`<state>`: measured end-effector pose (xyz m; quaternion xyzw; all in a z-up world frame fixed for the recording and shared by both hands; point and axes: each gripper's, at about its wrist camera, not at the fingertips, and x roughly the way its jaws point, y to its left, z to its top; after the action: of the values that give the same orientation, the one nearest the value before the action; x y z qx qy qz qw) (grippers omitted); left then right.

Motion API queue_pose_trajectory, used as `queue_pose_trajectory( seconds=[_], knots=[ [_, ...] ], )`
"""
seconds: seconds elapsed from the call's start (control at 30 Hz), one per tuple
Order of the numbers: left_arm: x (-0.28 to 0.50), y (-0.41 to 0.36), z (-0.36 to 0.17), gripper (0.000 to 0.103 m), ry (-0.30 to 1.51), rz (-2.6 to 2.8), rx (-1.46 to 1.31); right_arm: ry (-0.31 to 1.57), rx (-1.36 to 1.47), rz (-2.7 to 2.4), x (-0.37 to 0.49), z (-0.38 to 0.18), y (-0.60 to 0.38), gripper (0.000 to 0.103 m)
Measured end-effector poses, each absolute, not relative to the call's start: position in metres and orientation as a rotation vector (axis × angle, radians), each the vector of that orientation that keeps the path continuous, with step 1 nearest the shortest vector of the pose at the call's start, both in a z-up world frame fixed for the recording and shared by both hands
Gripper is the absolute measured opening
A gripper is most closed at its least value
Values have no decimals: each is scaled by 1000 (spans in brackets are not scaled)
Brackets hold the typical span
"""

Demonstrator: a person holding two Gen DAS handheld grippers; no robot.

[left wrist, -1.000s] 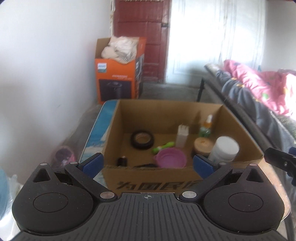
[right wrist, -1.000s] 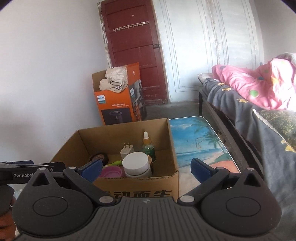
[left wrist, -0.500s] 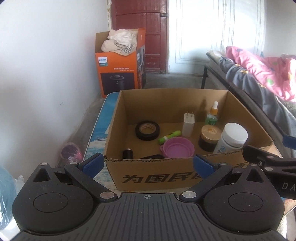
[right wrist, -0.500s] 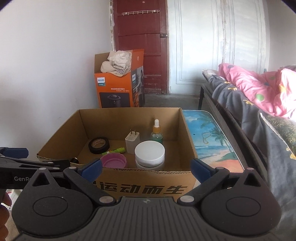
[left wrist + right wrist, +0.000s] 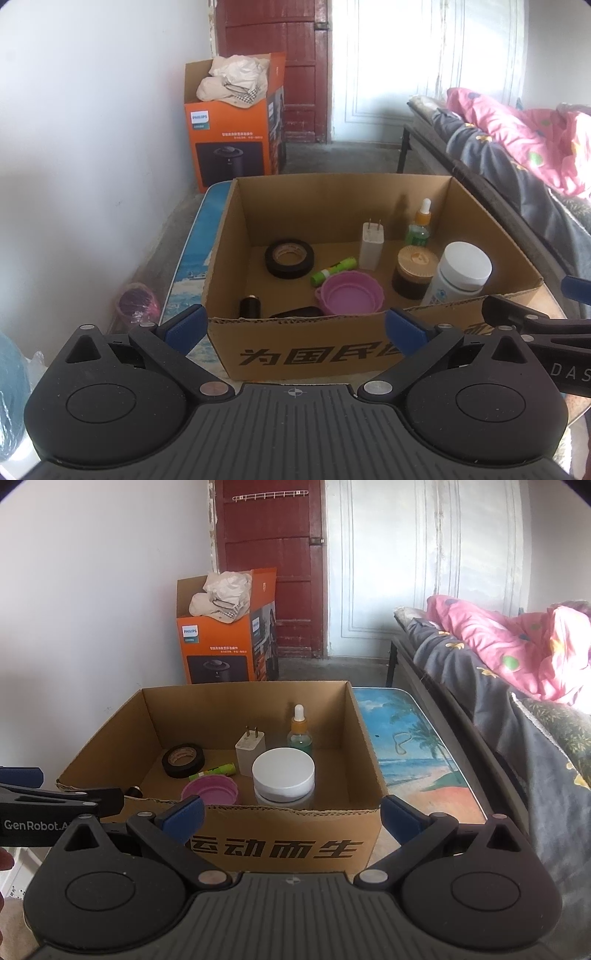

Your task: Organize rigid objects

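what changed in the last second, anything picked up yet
Nothing picked up. Both grippers, left and right, rose and drew back from the cardboard box, jaws open and empty throughout. The tape roll, pink bowl and white jar stayed put.

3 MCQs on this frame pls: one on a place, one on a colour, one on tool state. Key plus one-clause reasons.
1. Where is the black tape roll?
A. on the floor of the cardboard box, left of the white charger
B. on the beach-print table top
C. in the orange carton

2. What colour is the shallow round bowl?
A. green
B. pink-purple
C. white

3. What state is the left tool in?
A. shut on the white-lidded bottle
B. shut on nothing
C. open, holding nothing

Key: 1 A, it lies flat inside the box; 2 B, as both views show; 3 C, its blue fingers stand wide apart short of the box.
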<state>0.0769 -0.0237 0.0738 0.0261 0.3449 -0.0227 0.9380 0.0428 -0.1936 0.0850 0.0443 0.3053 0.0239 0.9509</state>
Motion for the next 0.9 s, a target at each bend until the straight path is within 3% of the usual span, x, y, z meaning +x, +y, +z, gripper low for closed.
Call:
queue_pose_trajectory(
  seconds=[0.9],
  knots=[
    [77, -23, 75, 103, 698, -40, 69, 622, 102, 46, 45, 84, -199, 103]
  ],
)
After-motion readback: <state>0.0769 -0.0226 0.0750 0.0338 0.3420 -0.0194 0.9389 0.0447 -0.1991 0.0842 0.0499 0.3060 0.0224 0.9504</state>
